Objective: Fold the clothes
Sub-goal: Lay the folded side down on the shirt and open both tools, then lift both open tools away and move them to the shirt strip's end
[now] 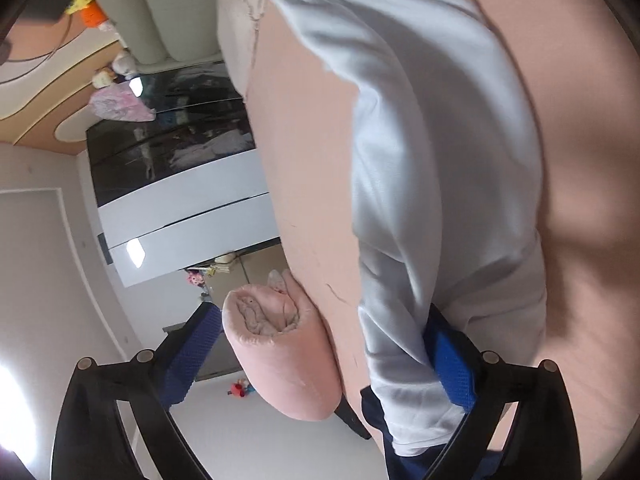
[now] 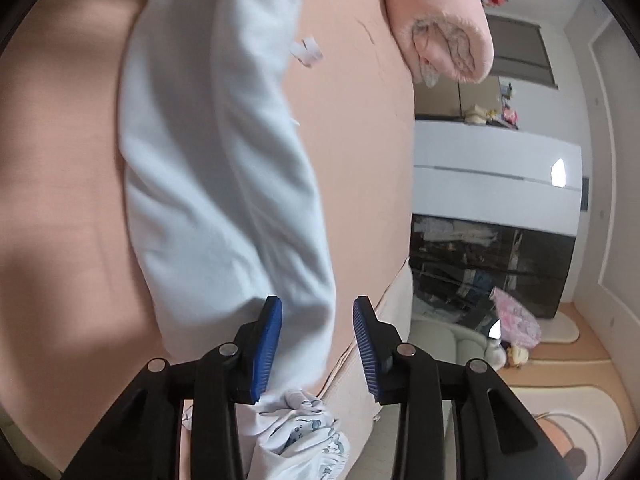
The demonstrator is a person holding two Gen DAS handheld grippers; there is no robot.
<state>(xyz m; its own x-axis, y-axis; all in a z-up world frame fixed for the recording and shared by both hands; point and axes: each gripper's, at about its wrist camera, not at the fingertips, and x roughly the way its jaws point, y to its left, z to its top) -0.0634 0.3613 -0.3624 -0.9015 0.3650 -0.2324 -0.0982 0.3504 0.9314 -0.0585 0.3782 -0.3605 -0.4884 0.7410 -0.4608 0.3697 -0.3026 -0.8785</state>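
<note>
While garment spans bed | both grippers' jaws parted

The right gripper stands part open over a pale blue garment on the pink bed.

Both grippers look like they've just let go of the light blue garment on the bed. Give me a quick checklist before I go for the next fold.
1. Left gripper open: ok, its jaws stand wide, though one pad still touches the cloth.
2. Right gripper released: ok, jaws parted, the cloth lies between the pads unpinched.
3. Light blue garment resting on the pink bed sheet: ok, it lies in one long strip.
4. Garment smooth: not ok, soft creases run along it, and the end under the right gripper is bunched.
5. Rolled pink blanket clear of the garment: ok, bare sheet between them.
6. Whole garment outline visible: cannot tell, both views crop it.
</note>
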